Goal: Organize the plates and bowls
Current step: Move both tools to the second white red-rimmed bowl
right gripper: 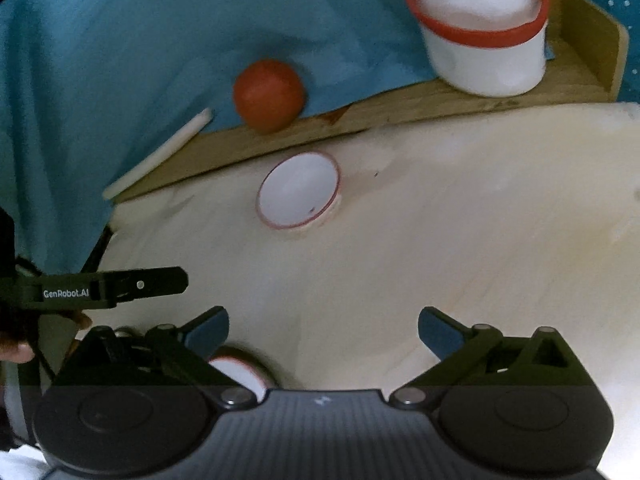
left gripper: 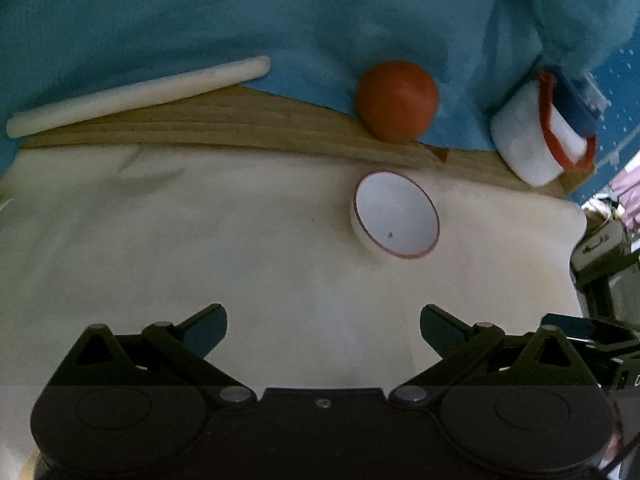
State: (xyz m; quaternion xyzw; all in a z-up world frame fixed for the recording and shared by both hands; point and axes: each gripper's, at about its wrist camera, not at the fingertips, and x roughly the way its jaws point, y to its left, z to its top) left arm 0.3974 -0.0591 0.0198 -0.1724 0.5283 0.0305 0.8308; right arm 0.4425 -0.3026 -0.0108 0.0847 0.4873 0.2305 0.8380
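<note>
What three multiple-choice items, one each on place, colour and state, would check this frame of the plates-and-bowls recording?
1. The orange ball lies:
A. inside the bowl
B. at the blue cloth's edge, beyond the bowl
C. between gripper fingers

2. The small white bowl's rim line is:
A. red
B. green
C. black

3. The left gripper and right gripper are:
A. both open, empty
B. both shut
C. one gripping the bowl

Answers: B, the ball sits beyond the bowl on the cloth edge; A, a thin red line rings it; A, both finger pairs stand wide apart.
</note>
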